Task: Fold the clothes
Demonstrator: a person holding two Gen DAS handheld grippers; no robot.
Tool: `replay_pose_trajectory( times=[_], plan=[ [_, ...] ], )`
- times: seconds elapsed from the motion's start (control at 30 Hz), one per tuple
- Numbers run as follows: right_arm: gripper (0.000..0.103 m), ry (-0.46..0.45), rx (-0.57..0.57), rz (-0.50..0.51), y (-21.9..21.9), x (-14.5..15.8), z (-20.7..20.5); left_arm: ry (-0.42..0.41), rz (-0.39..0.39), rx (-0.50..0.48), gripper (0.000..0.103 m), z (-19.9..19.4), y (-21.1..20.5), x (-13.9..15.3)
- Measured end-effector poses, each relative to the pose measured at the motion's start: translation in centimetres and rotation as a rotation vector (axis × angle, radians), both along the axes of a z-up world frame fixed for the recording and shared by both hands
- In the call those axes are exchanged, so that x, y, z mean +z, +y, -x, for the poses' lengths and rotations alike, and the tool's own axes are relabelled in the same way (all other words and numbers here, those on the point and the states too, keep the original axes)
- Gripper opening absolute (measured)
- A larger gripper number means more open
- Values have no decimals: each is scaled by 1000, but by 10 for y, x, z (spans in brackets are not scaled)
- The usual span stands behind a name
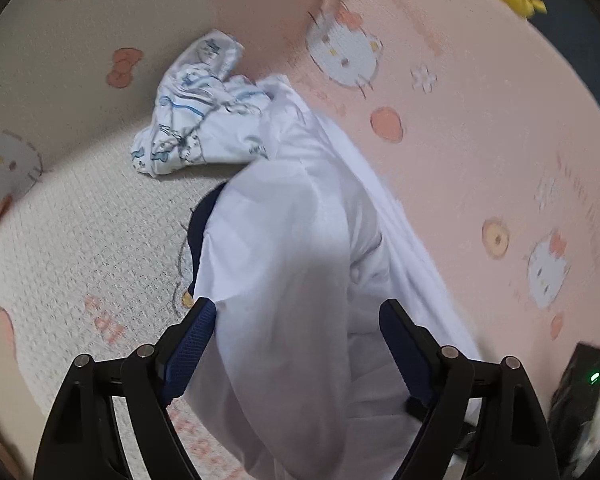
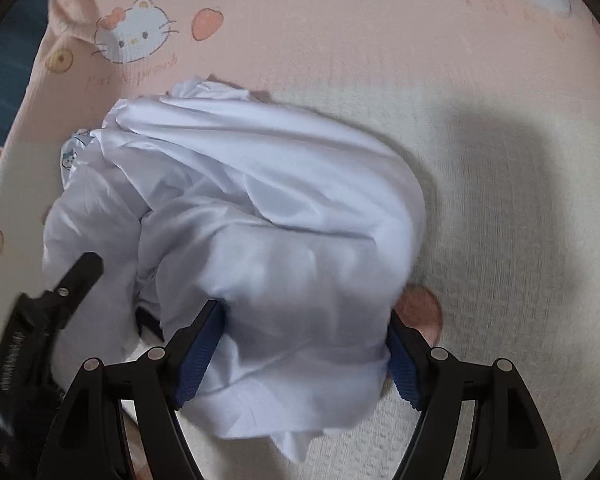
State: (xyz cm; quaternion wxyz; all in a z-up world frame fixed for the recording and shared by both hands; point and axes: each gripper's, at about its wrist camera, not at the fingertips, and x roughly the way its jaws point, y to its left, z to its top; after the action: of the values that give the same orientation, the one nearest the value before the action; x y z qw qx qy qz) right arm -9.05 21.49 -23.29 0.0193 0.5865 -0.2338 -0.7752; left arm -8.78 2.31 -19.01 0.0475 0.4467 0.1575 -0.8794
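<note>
Black tongs (image 1: 296, 320), blue ribbed pads (image 1: 188, 356), silver screws.

Soft, even indoor light, no glare seen. Motion blur is noted on the printed bedspread (image 1: 480, 160) beyond and right of the left tongs; a broad dim shadow (image 2: 512, 152) is cast ahead-right of the right tongs. Heavy fisheye curvature and black vignetting at all edges.

Two garments (image 1: 300, 240), two hand-held grippers (image 1: 296, 312)

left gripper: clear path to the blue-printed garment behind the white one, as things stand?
Probably not directly. The left gripper has the white garment bunched between its open fingers, and that cloth lies between it and the printed garment, overlapping its near edge. The printed garment's left side lies exposed on the blanket.
</note>
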Motion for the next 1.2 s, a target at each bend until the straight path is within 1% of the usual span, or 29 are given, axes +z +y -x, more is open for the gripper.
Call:
replay_pose_trajectory(
  times=[0.07,0.1,0.13,0.17,0.2,0.23,0.27,0.3,0.33,0.4,0.43,0.53,0.73,0.87,0.93,0.97,1.13,1.2],
  plan=[
    [75,9,5,-34,-5,-2,3,8,-4,16,53,-1,0,0],
    [74,10,11,-53,-6,-3,7,13,-6,24,48,-1,0,0],
    [65,17,20,-80,-9,-3,9,16,-8,31,39,-2,-1,-1],
    [58,26,38,-105,-13,-1,10,10,-8,29,31,-1,0,-3],
    [47,36,64,-121,-18,0,11,4,-10,27,28,-1,0,-6],
    [40,45,85,-135,-22,2,11,1,-27,29,21,-2,-1,-7],
    [37,54,101,-150,-25,4,10,-1,-43,31,18,-2,-2,-9],
    [29,61,108,-156,-26,6,10,-3,-59,33,16,-2,-3,-10],
    [23,67,106,-154,-25,8,9,-4,-74,34,15,-2,-3,-11],
    [20,77,94,-159,-23,13,6,12,-87,32,14,-4,-3,-7],
    [19,79,85,-186,-20,15,5,17,-87,24,12,-3,-2,-4],
    [18,76,58,-270,-11,20,2,21,-94,-12,10,-4,7,1],
    [17,48,-60,-385,24,26,-9,20,-116,-94,9,-7,29,9],
    [17,26,-128,-363,49,27,-17,19,-131,-149,9,-9,44,14],
    [17,22,-155,-376,67,31,-33,9,-146,-175,9,-10,50,13],
    [17,19,-172,-380,75,32,-38,-3,-147,-205,9,-10,55,12],
    [17,5,-248,-364,115,37,-56,-30,-129,-320,9,-14,76,11],
    [17,-1,-278,-358,129,36,-68,-37,-124,-344,9,-18,84,9]
  ],
)
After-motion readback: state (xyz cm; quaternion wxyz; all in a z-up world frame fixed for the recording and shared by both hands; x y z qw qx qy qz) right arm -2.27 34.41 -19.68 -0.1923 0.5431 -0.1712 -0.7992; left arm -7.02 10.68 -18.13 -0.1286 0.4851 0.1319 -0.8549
